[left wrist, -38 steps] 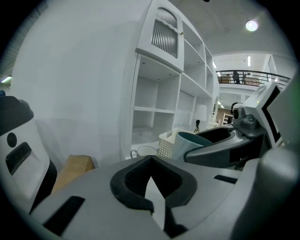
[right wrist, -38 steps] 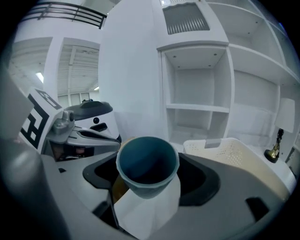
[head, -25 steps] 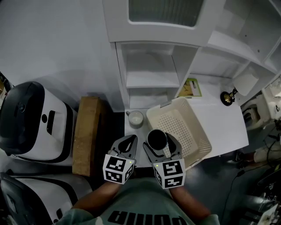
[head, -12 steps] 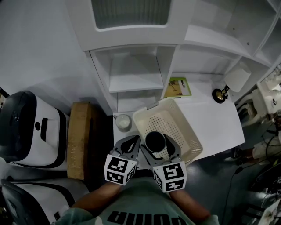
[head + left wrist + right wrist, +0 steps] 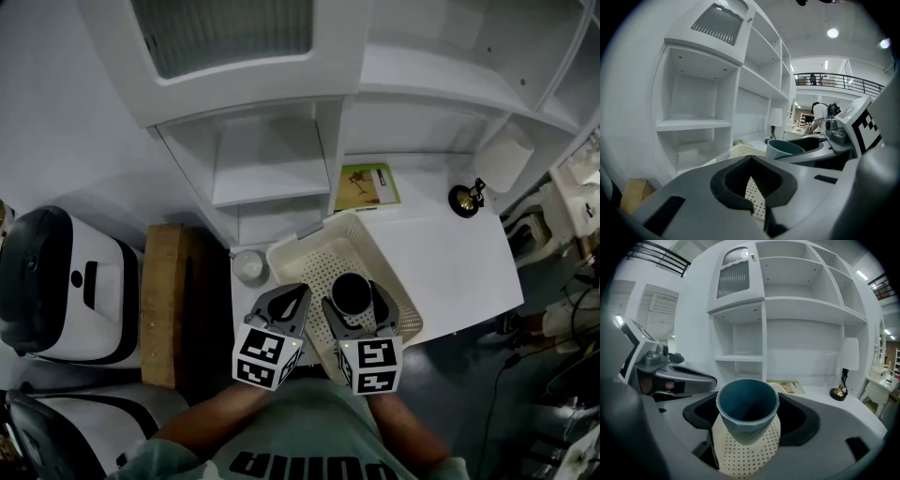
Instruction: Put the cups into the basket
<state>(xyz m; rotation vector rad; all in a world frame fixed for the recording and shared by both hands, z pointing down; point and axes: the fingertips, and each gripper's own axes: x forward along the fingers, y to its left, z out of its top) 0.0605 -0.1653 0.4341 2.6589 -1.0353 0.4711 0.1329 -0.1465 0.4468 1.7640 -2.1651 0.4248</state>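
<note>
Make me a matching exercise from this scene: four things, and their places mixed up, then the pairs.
Things:
1. blue cup
2. white cup
3. lamp
4. green leaflet

Places:
A. on the table, just left of the basket
B. at the table's back right
C. held in the right hand-held gripper, over the basket
D. on the table behind the basket

Pairs: 1-C, 2-A, 3-B, 4-D

Holding 1 dark cup (image 5: 349, 292) upright in the right gripper (image 5: 355, 298), jaws pressing on its sides, over the perforated floor of the cream basket (image 5: 314, 255). Hovering the left gripper (image 5: 284, 303) just beside, over the basket's near left rim. Looking down on 1 pale cup (image 5: 248, 265) standing on the white table (image 5: 459, 267) just beside the basket's left corner, with a green booklet (image 5: 366, 186) and a lamp (image 5: 466, 196) farther back near the white shelves (image 5: 267, 178).
</note>
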